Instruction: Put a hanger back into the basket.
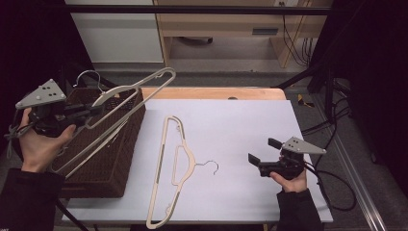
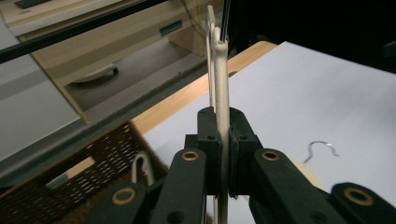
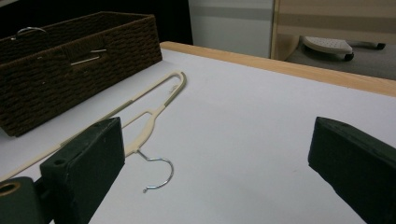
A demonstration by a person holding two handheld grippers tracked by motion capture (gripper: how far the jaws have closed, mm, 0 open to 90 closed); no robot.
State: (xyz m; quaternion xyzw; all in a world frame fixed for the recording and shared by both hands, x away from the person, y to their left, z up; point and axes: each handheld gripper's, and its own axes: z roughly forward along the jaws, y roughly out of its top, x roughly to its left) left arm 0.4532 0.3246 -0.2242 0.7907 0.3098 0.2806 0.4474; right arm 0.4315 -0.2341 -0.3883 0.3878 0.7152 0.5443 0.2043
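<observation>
Over the wicker basket (image 1: 103, 159) at far left, our left hand-held gripper (image 1: 89, 111) clamps a cream hanger (image 1: 126, 91); we should lift it clear before swinging right. Our right hand-held gripper (image 1: 262, 153) hangs released beside the second hanger (image 1: 171, 168) lying flat on the worktop (image 1: 250, 125).

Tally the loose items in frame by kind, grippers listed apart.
Hangers: 2, one held above the basket, clamped in the left gripper, and one lying flat on the table
Wicker baskets: 1
Grippers: 2, the left one and the right gripper, which is open over the table
Total: 3 items, plus 2 grippers
</observation>
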